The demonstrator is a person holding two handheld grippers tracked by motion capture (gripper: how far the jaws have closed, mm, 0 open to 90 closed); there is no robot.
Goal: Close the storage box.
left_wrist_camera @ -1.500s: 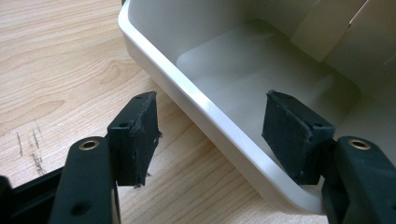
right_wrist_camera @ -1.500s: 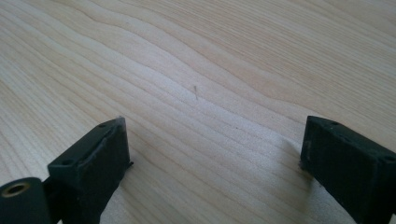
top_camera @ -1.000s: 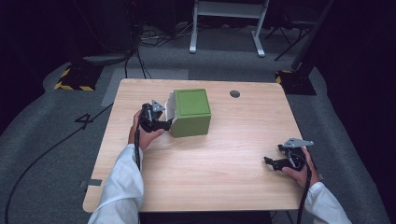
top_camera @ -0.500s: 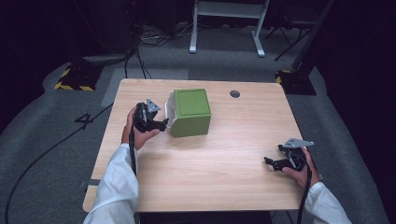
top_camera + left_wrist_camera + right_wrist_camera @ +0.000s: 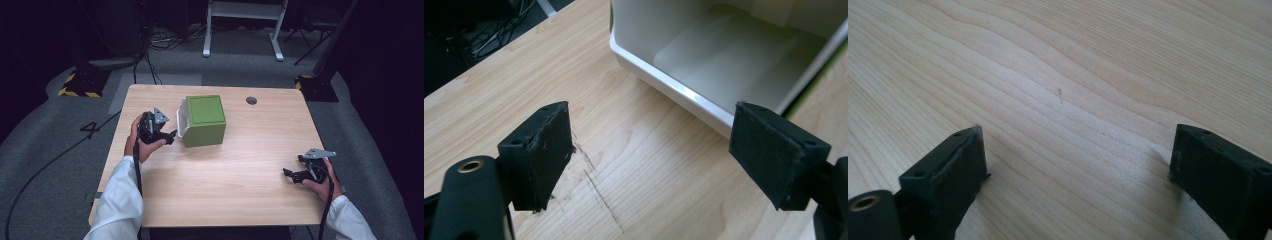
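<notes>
I have just been opening my left gripper (image 5: pixel 170 136), nothing between its wide jaws, off the white drawer (image 5: pixel 183 118) pulled out at the green box's (image 5: pixel 204 120) nine o'clock, while my right gripper (image 5: pixel 291 174) idles open and empty at the table's (image 5: pixel 225 190) four o'clock.

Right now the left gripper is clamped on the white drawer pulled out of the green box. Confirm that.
Not clamped. In the left gripper view the left gripper has just been opening, nothing between its jaws; the white drawer sits beyond them, pulled out of the green box.
</notes>
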